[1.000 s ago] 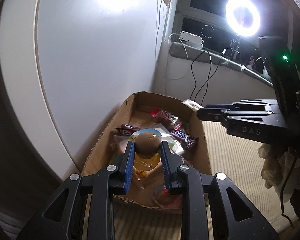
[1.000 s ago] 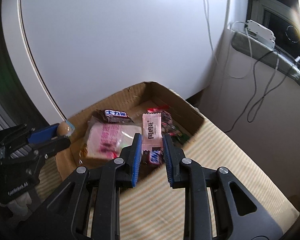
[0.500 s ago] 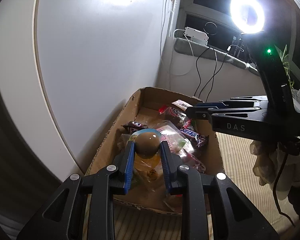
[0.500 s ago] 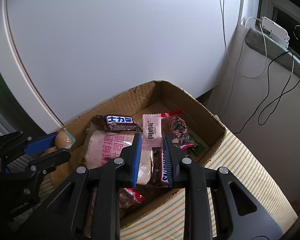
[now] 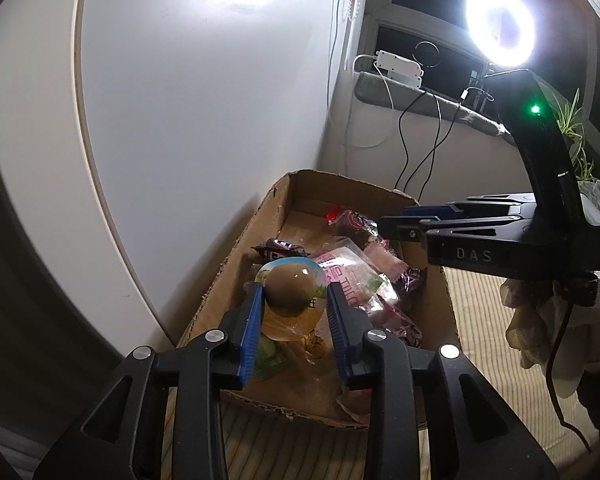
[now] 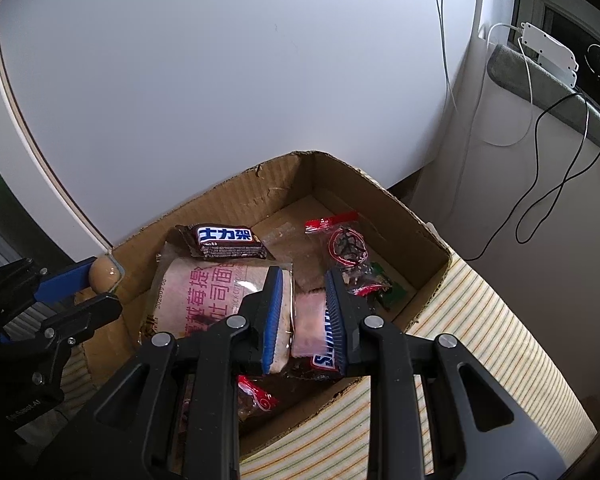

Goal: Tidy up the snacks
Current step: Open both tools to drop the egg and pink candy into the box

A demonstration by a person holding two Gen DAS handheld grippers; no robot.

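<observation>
An open cardboard box [image 5: 340,179] [image 6: 228,200] holds several wrapped snacks. My left gripper [image 5: 295,292] [image 6: 104,284] hovers over its near end with a brown egg-shaped snack [image 5: 290,292] [image 6: 104,274] in a clear packet between its blue pads. Its jaws are opening, and a thin gap shows beside the right pad. My right gripper [image 6: 303,276] [image 5: 388,220] hangs over the box, its jaws also opening. A pink sachet [image 6: 310,320] lies loose between its fingers, on a Snickers bar [image 6: 327,360] and beside a bread pack [image 6: 208,292].
A dark chocolate bar [image 6: 224,238] and a red-sealed clear bag [image 6: 346,246] lie toward the far end of the box. The box stands on a striped mat [image 6: 480,320] against a white panel [image 6: 240,80]. A ring light [image 5: 500,26], cables and a power strip [image 5: 398,68] are at the right.
Both pairs of jaws have parted. The pink sachet has left the right gripper's pads and now lies in the box. The right gripper came down closer over the box.
</observation>
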